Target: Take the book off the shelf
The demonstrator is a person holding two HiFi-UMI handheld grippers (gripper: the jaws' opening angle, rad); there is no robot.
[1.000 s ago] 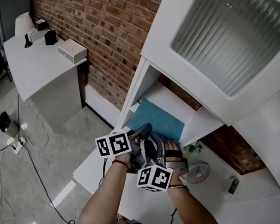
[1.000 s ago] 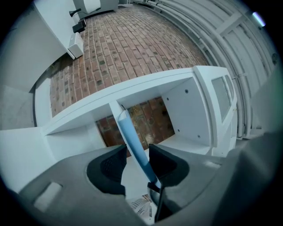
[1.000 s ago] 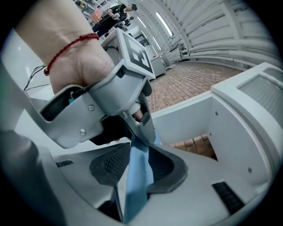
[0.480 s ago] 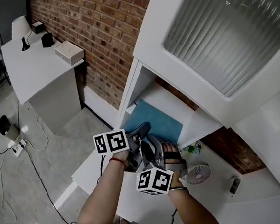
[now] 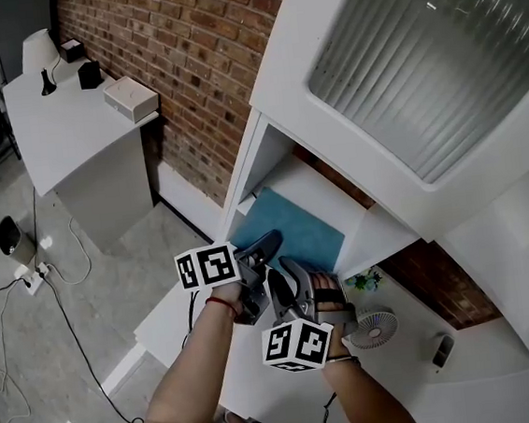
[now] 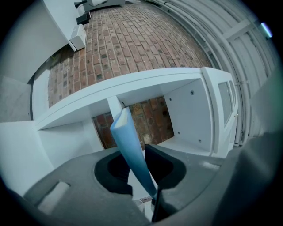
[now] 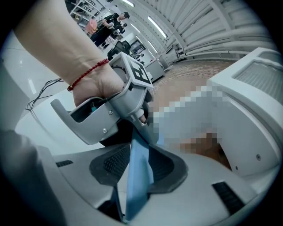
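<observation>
A blue book lies on the shelf. At its near edge the left tool is closing around it; the right tool clamps it.

Red brick wall runs down the back, and a white desk sits against it with a pale box, a lamp and a small dark block on top. Below, a glossy grey floor, cables snaking to a power strip. To the right, a tall white shelf unit with a ribbed glass panel. Lower down, a white counter holds a small fan and some greenery. Strip lights line the ceiling.
</observation>
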